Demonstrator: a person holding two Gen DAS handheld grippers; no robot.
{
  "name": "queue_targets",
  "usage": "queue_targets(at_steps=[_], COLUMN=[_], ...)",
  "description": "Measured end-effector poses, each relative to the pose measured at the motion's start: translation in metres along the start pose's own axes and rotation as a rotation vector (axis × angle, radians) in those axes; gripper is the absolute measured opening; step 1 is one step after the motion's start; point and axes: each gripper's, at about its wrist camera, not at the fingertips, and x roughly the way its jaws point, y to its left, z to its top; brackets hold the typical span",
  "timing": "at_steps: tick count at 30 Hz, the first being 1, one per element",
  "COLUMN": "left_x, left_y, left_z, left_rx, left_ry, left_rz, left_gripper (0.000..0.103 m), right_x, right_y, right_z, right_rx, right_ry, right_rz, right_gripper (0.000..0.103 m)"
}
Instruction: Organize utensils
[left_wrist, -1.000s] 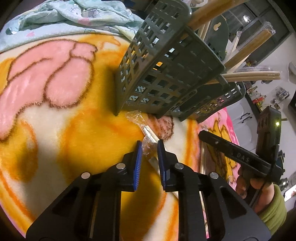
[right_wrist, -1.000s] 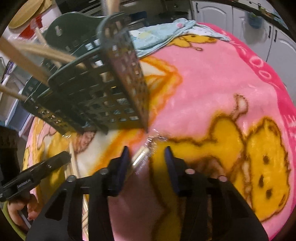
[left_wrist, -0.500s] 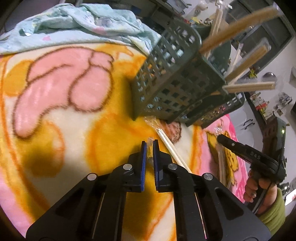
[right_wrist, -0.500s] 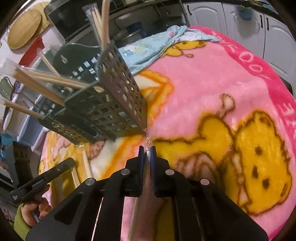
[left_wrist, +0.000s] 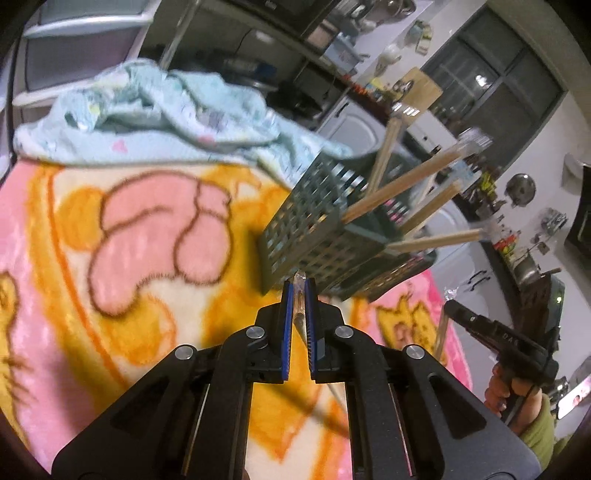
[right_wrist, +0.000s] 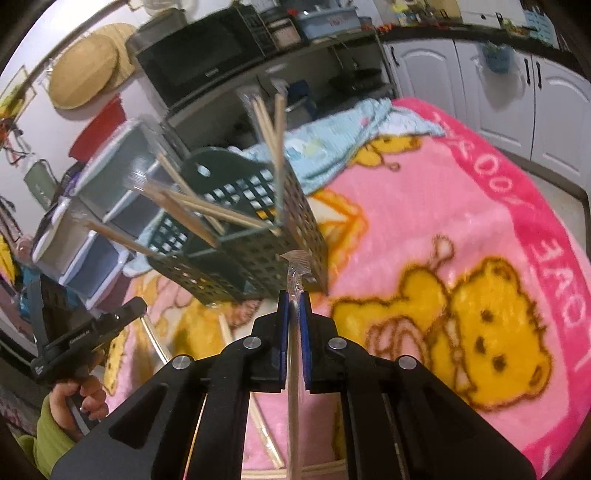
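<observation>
A dark green perforated utensil basket (left_wrist: 314, 225) (right_wrist: 258, 254) stands on the cartoon blanket, with several plastic-wrapped chopstick pairs (left_wrist: 402, 192) (right_wrist: 207, 210) leaning out of it. My left gripper (left_wrist: 298, 291) is shut on a wrapped chopstick pair (left_wrist: 300, 314), lifted just in front of the basket. My right gripper (right_wrist: 291, 299) is shut on another wrapped chopstick pair (right_wrist: 294, 369), its crinkled wrapper end sticking up by the basket's near corner. Each gripper also shows in the other's view, held by a hand in a green sleeve (left_wrist: 532, 413) (right_wrist: 55, 417).
More wrapped chopsticks (right_wrist: 225, 332) lie on the pink and orange blanket (right_wrist: 461, 206). A crumpled light blue cloth (left_wrist: 155, 114) lies behind the basket. Kitchen cabinets (right_wrist: 498, 85), a microwave (right_wrist: 203, 51) and drawers stand beyond the blanket.
Both grippers closed on wrapped chopsticks lying on the blanket and lifted them upward; the basket now sits farther off and lower in both views.
</observation>
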Motion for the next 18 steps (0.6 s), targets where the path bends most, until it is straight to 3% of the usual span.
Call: queue_targets(at_steps=[18], left_x=[-0.037], left_y=[-0.065], left_z=[0.014], left_rx=[0.105], left_ry=[-0.091], left_rz=[-0.128], left_gripper=[0.002], right_x=[-0.064], right_y=[0.037], right_z=[0.017], right_rx=[-0.133], right_ry=[-0.161], right_rz=[0.039], right_gripper=[0.006])
